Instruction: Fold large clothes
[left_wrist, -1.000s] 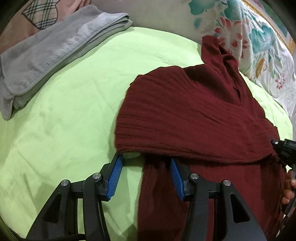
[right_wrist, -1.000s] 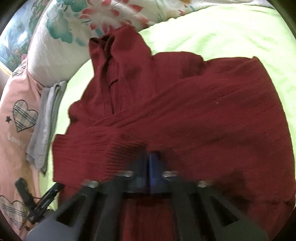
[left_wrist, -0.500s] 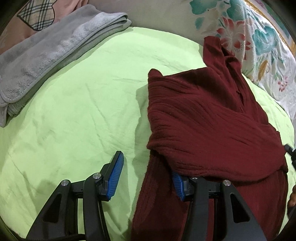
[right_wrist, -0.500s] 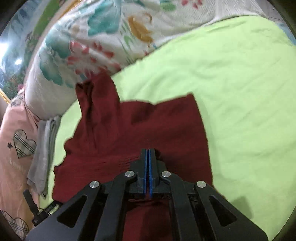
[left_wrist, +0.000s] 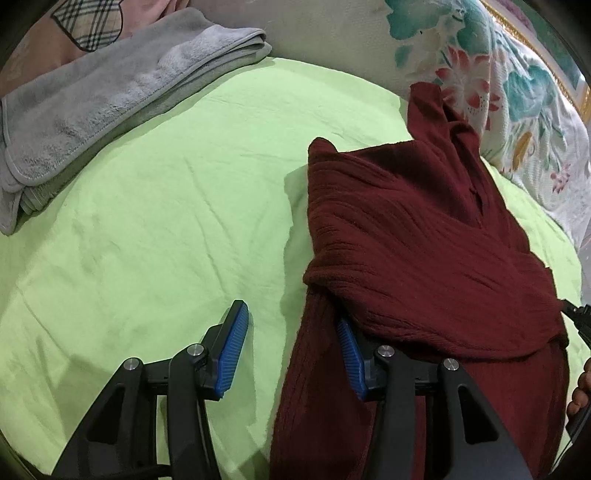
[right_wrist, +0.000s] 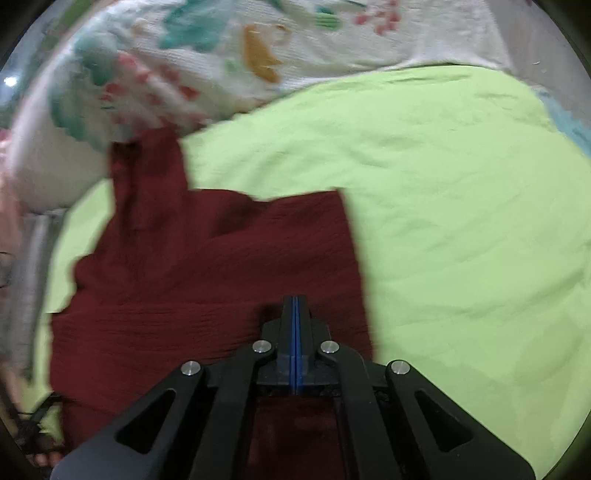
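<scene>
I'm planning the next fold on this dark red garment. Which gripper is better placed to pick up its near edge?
Probably the left gripper: its jaws stand open, straddling the maroon garment's near left edge on the green sheet. The right gripper is shut, nothing visibly between its pads, and would have to open first.

The garment (left_wrist: 424, 240) lies on the bed sheet (left_wrist: 166, 221), with the folded towel (left_wrist: 92, 103) well apart to its left and the pillow (left_wrist: 517, 92) behind it.
</scene>
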